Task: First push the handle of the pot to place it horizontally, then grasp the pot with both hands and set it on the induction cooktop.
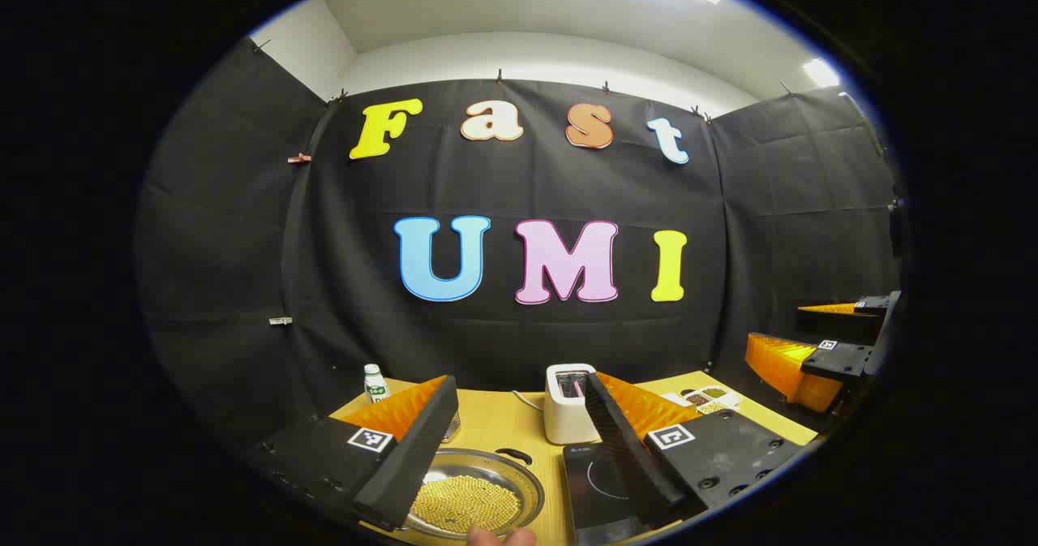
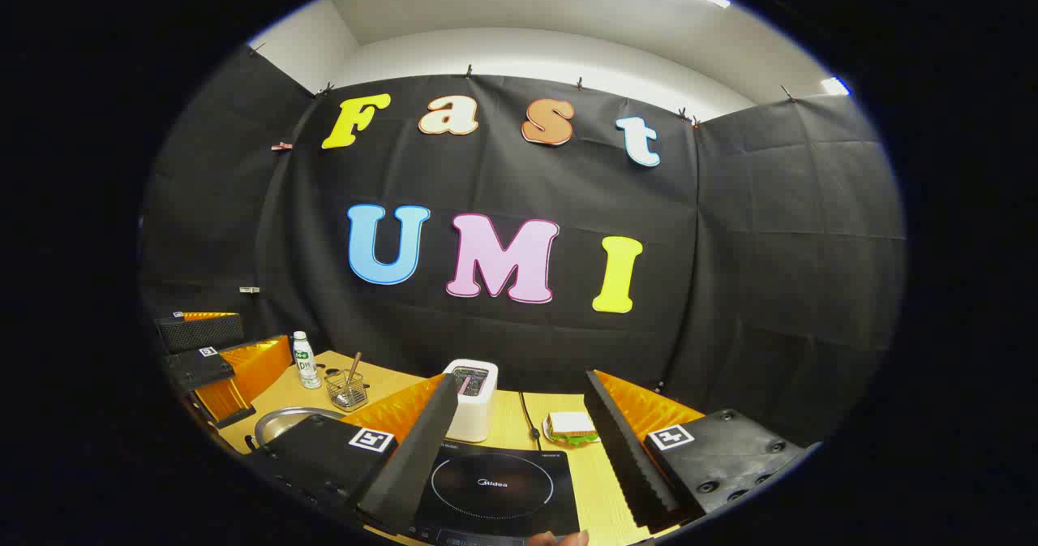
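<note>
A steel pot (image 1: 486,469) filled with small yellow beans sits on the wooden table, below and between my left gripper's fingers; its left side is hidden by the left finger. A black handle (image 1: 515,454) lies at its far right rim. The black induction cooktop (image 2: 495,481) lies right of the pot, also seen in the left gripper view as the cooktop (image 1: 592,477). My left gripper (image 1: 519,384) hangs open above the pot with nothing held. Over the cooktop, my right gripper (image 2: 521,380) is open and empty. The pot's rim (image 2: 280,424) shows at the left.
A white toaster (image 2: 470,400) stands behind the cooktop, its cable running back. A small bottle (image 2: 304,359) and a wire basket (image 2: 347,390) stand at the back left. A sandwich on a plate (image 2: 572,426) and a tray of grains (image 1: 705,400) lie to the right.
</note>
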A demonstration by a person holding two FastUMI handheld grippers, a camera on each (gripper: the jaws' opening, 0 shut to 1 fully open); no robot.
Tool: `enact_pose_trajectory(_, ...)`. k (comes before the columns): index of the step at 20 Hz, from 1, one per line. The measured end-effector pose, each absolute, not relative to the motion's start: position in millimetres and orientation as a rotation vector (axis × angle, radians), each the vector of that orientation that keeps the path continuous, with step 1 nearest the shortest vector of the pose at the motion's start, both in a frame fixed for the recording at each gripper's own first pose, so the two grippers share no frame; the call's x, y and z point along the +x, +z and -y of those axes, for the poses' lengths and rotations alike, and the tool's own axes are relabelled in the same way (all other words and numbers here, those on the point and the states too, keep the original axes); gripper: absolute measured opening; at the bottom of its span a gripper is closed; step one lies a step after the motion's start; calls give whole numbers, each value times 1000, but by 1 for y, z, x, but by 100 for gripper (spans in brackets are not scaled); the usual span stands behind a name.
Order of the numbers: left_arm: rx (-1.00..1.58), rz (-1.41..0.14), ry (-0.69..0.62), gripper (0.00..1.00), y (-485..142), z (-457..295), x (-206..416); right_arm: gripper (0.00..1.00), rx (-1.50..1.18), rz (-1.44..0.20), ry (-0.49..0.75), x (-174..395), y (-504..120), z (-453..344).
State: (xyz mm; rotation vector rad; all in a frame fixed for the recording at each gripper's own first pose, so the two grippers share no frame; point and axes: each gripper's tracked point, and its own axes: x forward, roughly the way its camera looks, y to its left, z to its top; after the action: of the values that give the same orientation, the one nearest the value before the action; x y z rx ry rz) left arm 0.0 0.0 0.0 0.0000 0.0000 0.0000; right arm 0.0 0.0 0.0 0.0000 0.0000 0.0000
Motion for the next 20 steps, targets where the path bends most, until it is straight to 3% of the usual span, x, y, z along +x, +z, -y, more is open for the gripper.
enact_pose_trajectory(20,16,16,13,98,6,1,-7,97,12,3,-5,-7,3,5)
